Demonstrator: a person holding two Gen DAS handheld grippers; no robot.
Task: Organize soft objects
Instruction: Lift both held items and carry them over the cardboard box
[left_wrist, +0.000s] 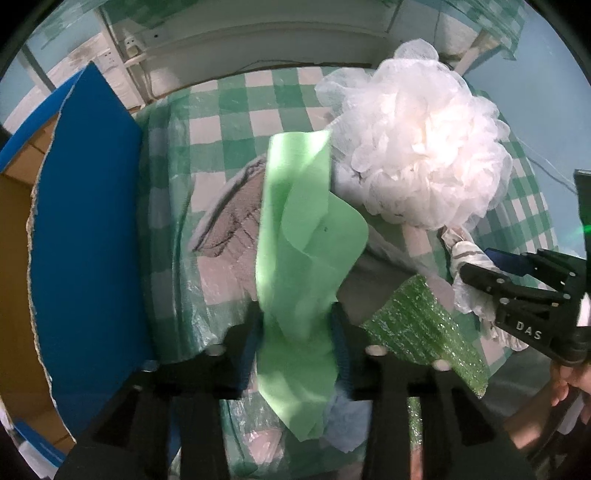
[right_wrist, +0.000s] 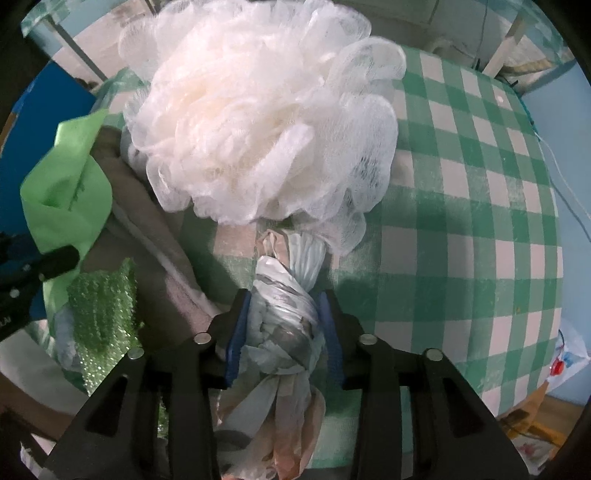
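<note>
The left gripper (left_wrist: 297, 325) pinched a soft light-green cloth (left_wrist: 303, 236) stretching away; the right gripper (right_wrist: 284, 328) squeezed a knotted plastic bag (right_wrist: 284, 317) pointing at the white mesh puff (right_wrist: 258, 122).

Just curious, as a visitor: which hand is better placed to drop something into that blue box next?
Probably left. The left gripper pinches the green cloth beside the blue box; the right gripper, holding the knotted bag, is farther away.

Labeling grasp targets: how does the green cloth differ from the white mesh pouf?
The green cloth is a flat, smooth, opaque sheet hanging in folds in the left gripper. The white mesh pouf is a rounded, ruffled, see-through ball lying on the checked tablecloth, ungripped. Both are soft.
</note>
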